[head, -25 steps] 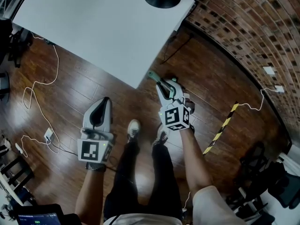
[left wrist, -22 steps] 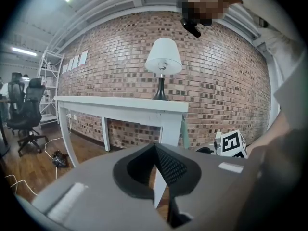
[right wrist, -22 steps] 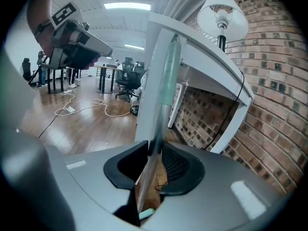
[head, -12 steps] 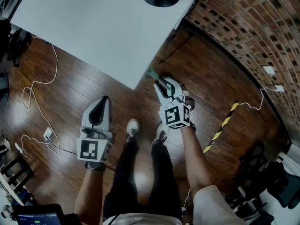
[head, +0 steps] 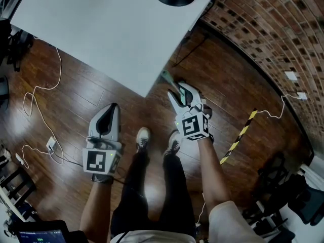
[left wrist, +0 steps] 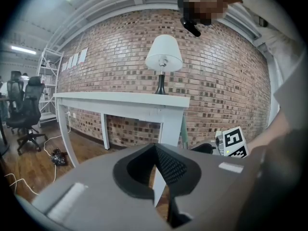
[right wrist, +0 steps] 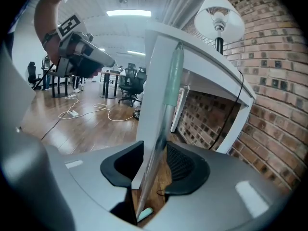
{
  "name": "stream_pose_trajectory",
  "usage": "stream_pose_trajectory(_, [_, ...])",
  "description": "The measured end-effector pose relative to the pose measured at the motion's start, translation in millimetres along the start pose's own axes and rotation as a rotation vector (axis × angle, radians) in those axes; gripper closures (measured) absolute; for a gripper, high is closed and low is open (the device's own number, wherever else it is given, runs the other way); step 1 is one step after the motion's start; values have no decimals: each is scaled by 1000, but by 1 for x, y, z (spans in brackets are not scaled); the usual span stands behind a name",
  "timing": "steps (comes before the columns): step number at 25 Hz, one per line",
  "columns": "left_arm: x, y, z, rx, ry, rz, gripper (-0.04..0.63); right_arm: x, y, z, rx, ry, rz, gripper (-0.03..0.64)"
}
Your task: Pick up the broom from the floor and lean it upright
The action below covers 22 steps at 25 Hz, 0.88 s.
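Most of the task appears done: the slim, silvery, green-gripped broom [right wrist: 172, 81] is up from the dark wooden floor [head: 66, 95] and stands upright, seemingly leaning against the corner of the white counter [head: 101, 29]. The right tool [right wrist: 155, 150] is opening, with the shaft between its jaws and a gap showing beside one pad. The left tool [left wrist: 155, 150] is well apart, its tips pressed together on nothing. What remains, in my judgement, is drawing the right tool clear and confirming the broom rests unaided.

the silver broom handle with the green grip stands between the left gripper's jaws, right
No, it's the right gripper: the silver broom handle with the green grip stands between that gripper's opening jaws, as the right gripper view shows.
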<state>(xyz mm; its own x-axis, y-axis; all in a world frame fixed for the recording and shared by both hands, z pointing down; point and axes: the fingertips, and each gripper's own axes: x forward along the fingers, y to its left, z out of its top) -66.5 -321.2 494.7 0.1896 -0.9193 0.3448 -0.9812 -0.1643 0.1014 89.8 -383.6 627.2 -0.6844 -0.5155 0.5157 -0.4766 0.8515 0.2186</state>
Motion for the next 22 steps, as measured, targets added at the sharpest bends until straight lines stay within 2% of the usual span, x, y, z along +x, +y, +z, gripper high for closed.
stream_pose_trajectory(10, [0,4,-11,1,21,9,594,16,-21,-8,59,6,-40,474])
stream_pose_trajectory(13, [0,5,-9,5,4,1,594,9,-30,-9,67,12,-99,603])
stream_pose_trajectory(22, [8,5,-10,4,25,-5,594,-3,-39,-35,101,70,-128,605])
